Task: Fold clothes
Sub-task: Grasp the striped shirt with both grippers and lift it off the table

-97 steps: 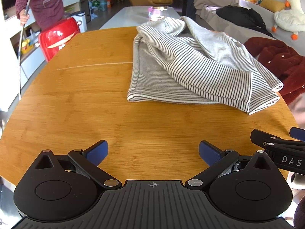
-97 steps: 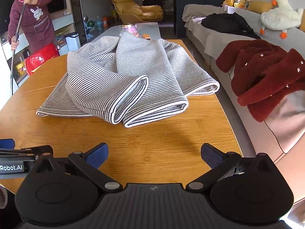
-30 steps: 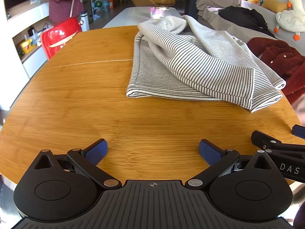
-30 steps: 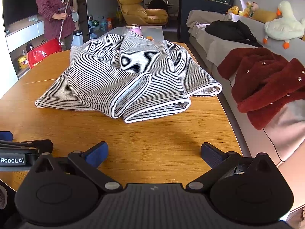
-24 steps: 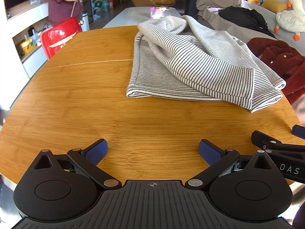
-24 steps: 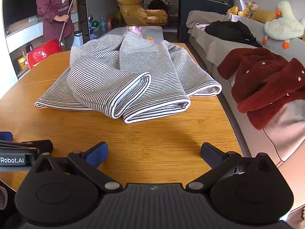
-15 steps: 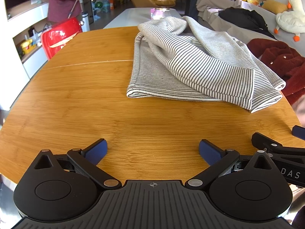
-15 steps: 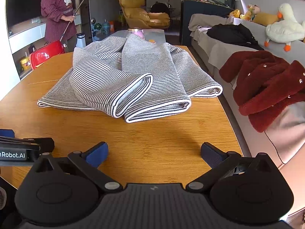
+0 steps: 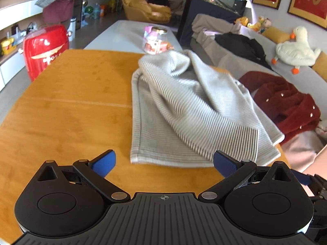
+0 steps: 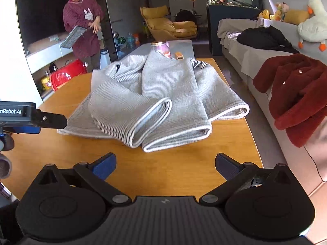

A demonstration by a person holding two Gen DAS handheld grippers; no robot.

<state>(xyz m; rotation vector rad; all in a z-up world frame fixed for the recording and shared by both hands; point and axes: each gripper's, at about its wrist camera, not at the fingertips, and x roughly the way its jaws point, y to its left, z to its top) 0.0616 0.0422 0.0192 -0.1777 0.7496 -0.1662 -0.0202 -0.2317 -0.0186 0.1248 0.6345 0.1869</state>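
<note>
A grey and white striped garment (image 9: 184, 110) (image 10: 155, 98) lies bunched on the round wooden table (image 9: 67, 112) (image 10: 184, 171), its two cuffs or hems turned toward me in the right wrist view. My left gripper (image 9: 163, 161) is open and hovers just short of the garment's near left corner. My right gripper (image 10: 165, 164) is open above bare wood in front of the rolled hems. Neither holds anything. The left gripper's body (image 10: 30, 116) shows at the left edge of the right wrist view.
A dark red fleece coat (image 10: 296, 94) (image 9: 286, 104) hangs over the sofa right of the table. A glass jar (image 9: 155, 40) stands on a low table beyond. A red case (image 9: 44, 49) sits at far left, and a person (image 10: 83, 26) stands behind holding a flat grille.
Both grippers have moved forward toward the garment and tilted up, so it fills more of each view. The person in the background now holds a flat grille instead of a pole.
</note>
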